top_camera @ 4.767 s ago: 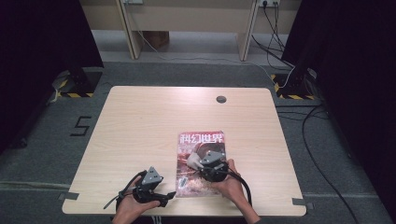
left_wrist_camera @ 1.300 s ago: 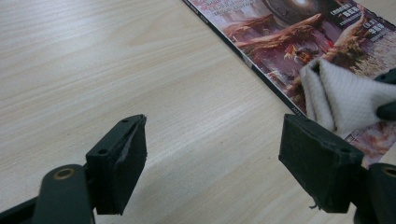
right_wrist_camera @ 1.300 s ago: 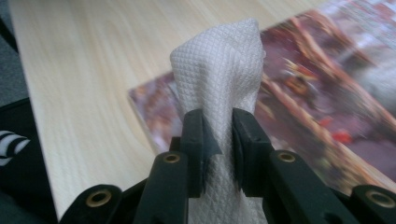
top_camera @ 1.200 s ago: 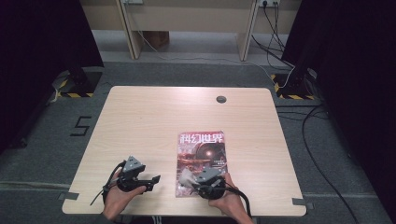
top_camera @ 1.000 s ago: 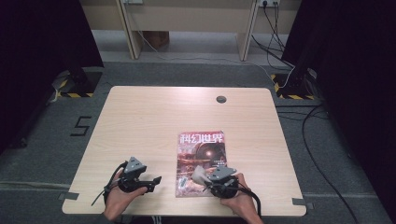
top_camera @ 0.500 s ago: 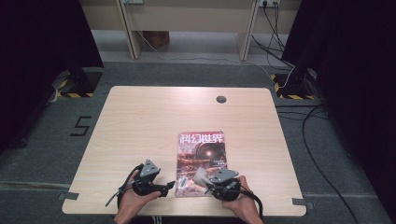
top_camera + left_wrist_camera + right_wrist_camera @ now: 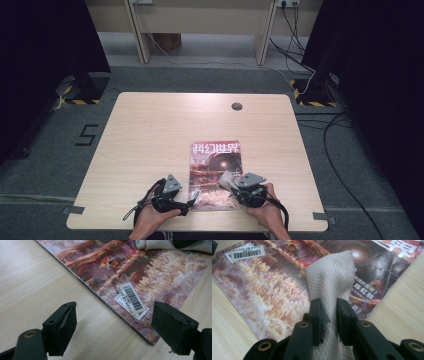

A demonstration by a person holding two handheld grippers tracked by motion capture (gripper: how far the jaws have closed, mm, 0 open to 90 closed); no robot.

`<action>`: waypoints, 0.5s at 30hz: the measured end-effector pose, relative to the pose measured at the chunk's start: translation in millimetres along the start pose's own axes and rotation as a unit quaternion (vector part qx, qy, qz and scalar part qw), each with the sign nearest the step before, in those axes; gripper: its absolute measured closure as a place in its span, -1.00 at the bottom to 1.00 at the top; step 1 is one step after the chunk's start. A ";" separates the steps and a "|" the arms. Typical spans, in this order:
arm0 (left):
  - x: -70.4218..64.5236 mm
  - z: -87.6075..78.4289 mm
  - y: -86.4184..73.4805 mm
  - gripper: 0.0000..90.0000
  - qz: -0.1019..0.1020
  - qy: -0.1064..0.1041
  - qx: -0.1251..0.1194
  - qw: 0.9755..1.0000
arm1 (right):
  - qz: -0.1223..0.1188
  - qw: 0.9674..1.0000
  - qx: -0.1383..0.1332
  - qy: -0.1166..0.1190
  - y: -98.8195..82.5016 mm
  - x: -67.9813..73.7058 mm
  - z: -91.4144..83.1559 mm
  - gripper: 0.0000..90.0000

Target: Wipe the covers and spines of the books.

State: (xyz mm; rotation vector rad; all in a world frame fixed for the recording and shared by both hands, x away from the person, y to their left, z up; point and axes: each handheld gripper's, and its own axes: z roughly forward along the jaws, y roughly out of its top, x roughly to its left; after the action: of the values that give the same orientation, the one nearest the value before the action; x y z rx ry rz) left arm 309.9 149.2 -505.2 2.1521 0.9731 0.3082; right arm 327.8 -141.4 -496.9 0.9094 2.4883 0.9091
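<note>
High view: magazine [image 7: 214, 172] flat on the wooden table [image 7: 150, 135], near the front edge, cover up, title at the far end. Left gripper [image 7: 191, 199] at the magazine's near left corner, jaws spread, held in a hand at the table's front edge. Right gripper [image 7: 229, 181] over the magazine's near right part, clamped on a white cloth [image 7: 226, 178] that lies on the cover. Dark round grommet [image 7: 237, 106] far back on the tabletop, well apart from everything else. Left gripper view: two black jaws wide apart with nothing between the pads, low over bare wood and the magazine's corner; barcode sticker [image 7: 132, 298] on the cover between the two jaws and farther off; spine edge running diagonally from upper left to lower right; a fold of the white cloth at the top edge, resting on the cover. Right gripper view: jaws closed tight on the white cloth [image 7: 329, 287], textured weave bunched between the pads and standing up in a fold beyond them, over the magazine's cover; barcode sticker at upper left; wood on both sides.
</note>
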 end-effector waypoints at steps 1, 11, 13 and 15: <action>-0.4 1.2 -0.2 -0.56 0.002 0.000 0.003 1.000 | -0.001 1.000 0.000 0.003 -0.1 2.7 -0.7 0.68; -3.0 5.7 -0.3 -0.61 0.018 0.013 0.011 1.000 | -0.011 1.000 -0.001 0.026 -2.4 18.2 -3.9 0.68; -2.9 5.7 -0.6 -0.61 0.017 0.013 0.011 1.000 | -0.008 1.000 -0.002 0.020 -2.7 14.3 -3.7 0.69; -2.2 5.9 -0.9 -0.61 0.013 0.011 0.010 1.000 | -0.003 1.000 0.000 0.010 -2.1 9.2 -2.6 0.69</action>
State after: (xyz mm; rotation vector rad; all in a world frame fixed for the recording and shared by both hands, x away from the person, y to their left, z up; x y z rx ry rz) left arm 310.7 144.9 -509.8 2.1858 0.9647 0.3367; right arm 318.8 -137.7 -497.2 0.8965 2.5056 0.9212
